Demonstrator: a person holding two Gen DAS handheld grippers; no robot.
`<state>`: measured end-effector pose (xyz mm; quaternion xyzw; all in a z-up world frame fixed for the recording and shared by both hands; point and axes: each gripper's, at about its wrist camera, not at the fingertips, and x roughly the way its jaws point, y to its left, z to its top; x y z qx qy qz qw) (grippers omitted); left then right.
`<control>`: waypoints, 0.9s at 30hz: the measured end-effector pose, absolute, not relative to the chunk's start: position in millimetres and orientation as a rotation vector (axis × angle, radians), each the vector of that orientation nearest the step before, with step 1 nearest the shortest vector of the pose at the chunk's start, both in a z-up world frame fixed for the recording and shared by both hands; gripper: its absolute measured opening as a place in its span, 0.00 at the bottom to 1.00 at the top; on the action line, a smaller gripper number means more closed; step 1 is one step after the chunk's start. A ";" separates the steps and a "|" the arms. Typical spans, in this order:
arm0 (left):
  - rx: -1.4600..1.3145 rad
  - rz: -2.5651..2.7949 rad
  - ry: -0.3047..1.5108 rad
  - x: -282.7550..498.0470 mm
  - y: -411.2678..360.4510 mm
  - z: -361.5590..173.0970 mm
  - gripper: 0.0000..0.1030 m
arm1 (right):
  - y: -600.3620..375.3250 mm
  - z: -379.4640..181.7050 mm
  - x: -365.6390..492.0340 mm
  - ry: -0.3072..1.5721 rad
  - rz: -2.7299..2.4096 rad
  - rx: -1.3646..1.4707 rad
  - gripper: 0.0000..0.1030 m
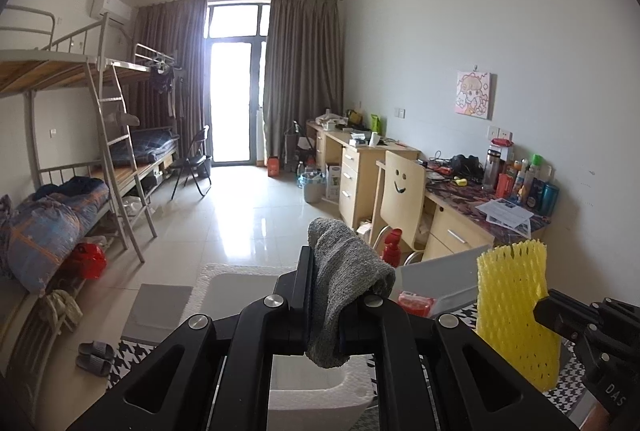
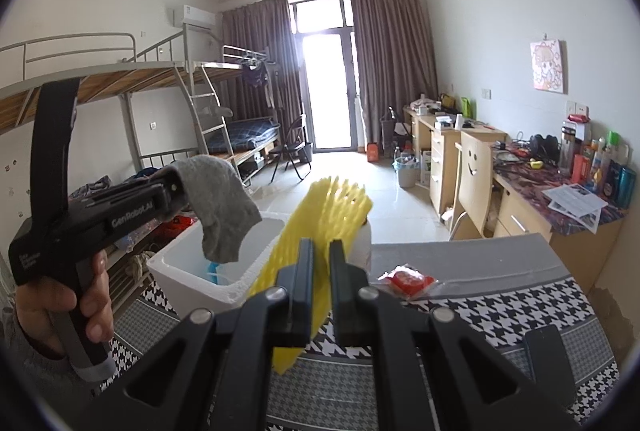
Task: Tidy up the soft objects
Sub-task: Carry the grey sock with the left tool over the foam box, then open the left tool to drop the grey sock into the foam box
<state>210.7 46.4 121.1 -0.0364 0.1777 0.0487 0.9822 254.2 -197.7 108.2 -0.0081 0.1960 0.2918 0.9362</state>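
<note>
My left gripper [image 1: 338, 271] is shut on a grey sock [image 1: 344, 271] that droops over its right finger, held above the open white foam box [image 1: 320, 397]. The right wrist view shows that gripper [image 2: 176, 191] with the sock [image 2: 218, 207] hanging over the box [image 2: 192, 271]. My right gripper [image 2: 322, 255] is shut on a yellow foam net sleeve [image 2: 320, 215], held up beside the box. In the left wrist view the sleeve [image 1: 516, 315] stands at the right, with the right gripper [image 1: 560, 319] behind it.
A red packet [image 2: 408, 279] lies on the houndstooth cloth [image 2: 500, 303] to the right of the box. A grey lid [image 1: 162, 307] lies left of the box. Bunk beds [image 1: 60, 191] stand left, desks and a chair [image 1: 400, 191] right.
</note>
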 end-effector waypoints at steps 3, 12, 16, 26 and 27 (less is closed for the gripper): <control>-0.077 0.114 0.371 214.5 52.3 118.0 0.09 | -193.6 108.6 256.9 0.402 0.603 -0.018 0.09; -0.085 0.157 0.413 223.7 68.2 107.2 0.09 | -180.7 107.3 265.7 0.418 0.620 -0.026 0.09; -0.093 0.172 0.436 229.9 76.0 102.4 0.09 | -176.7 107.0 264.1 0.416 0.627 -0.030 0.09; -0.109 0.171 0.513 243.4 85.1 84.8 0.09 | -172.2 106.6 262.5 0.419 0.635 -0.041 0.09; -0.111 0.171 0.519 244.8 85.7 83.8 0.09 | -171.9 106.5 262.3 0.419 0.635 -0.042 0.09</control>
